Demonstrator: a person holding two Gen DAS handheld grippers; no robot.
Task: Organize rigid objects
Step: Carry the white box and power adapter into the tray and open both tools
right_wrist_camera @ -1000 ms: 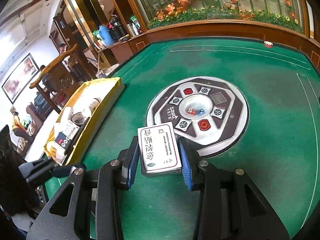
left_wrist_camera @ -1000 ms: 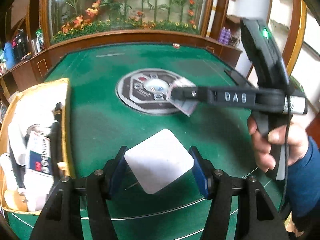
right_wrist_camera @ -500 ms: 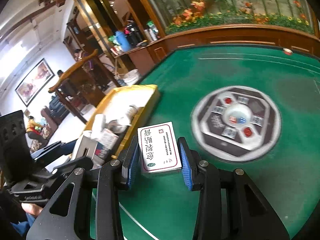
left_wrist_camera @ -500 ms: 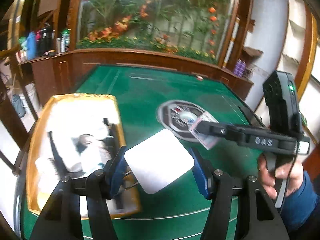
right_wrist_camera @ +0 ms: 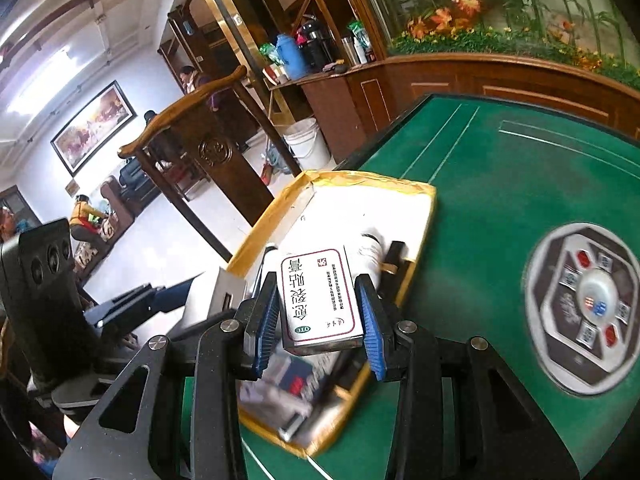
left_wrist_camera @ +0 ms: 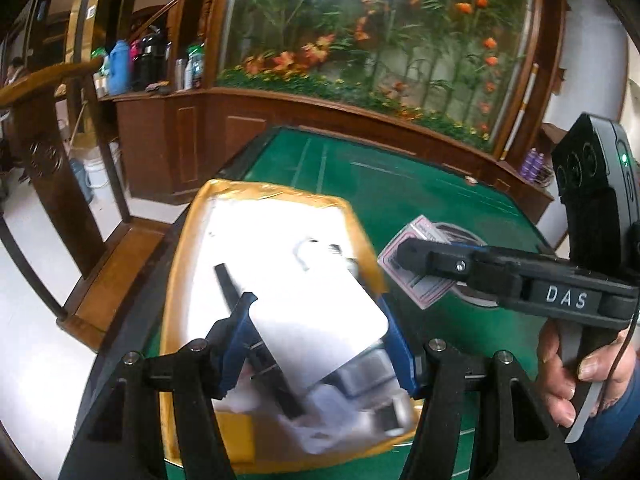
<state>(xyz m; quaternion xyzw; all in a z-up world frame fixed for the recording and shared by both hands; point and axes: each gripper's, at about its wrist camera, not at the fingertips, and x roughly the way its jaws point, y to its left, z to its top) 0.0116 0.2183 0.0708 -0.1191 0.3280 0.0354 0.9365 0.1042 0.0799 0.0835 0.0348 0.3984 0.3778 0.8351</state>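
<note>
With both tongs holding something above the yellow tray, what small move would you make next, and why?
Probably lower the left tongs and release the white box into the yellow tray; it already hangs over the clutter there, while the right tongs hold the printed box nearer the rim.

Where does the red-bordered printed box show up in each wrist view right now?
Left wrist: the red-bordered box sits right of centre, gripped at the tip of the right tool.
Right wrist: bottom centre, clamped between the blue pads.
Shared landmark: the yellow-rimmed tray beneath it.
</note>
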